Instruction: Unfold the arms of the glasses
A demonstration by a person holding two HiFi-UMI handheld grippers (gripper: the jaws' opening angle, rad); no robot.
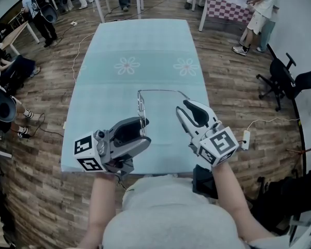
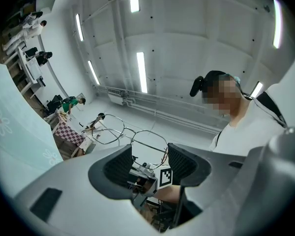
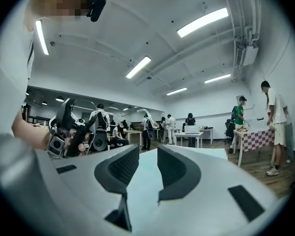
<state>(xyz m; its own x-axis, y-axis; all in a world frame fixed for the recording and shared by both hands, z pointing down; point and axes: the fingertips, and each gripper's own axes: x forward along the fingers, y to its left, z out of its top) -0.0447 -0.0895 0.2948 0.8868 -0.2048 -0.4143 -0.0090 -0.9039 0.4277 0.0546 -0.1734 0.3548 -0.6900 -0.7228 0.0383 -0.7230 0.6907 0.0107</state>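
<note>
Wood-plank flooring surrounds a long counter [image 1: 109,71] draped in pale teal cloth printed with faint flowers. Above its near half hang the thin silver wire-framed glasses [image 1: 141,107]. The left claw [image 1: 143,124] has them pinched by the near lens rim, and the left gripper view shows that rim passing between its dark ribbed pads, with the second lens reaching away beyond them. The front of the frame therefore runs roughly along that claw's own line. One slender arm is already swung out from the far hinge and stretches across to the right, its tip ending just beyond the right claw [image 1: 182,109]. That right claw stands wide with nothing between its pads, only the cloth showing through the gap. It sits to the right of the frame at about the same level, so it looks the likelier one to work the other arm. Whether that arm is folded I cannot tell. Nothing lies on the cloth between the two claws. A black office chair [image 1: 280,79], a checked side table [image 1: 225,8] and several bystanders are well apart from the counter.
</note>
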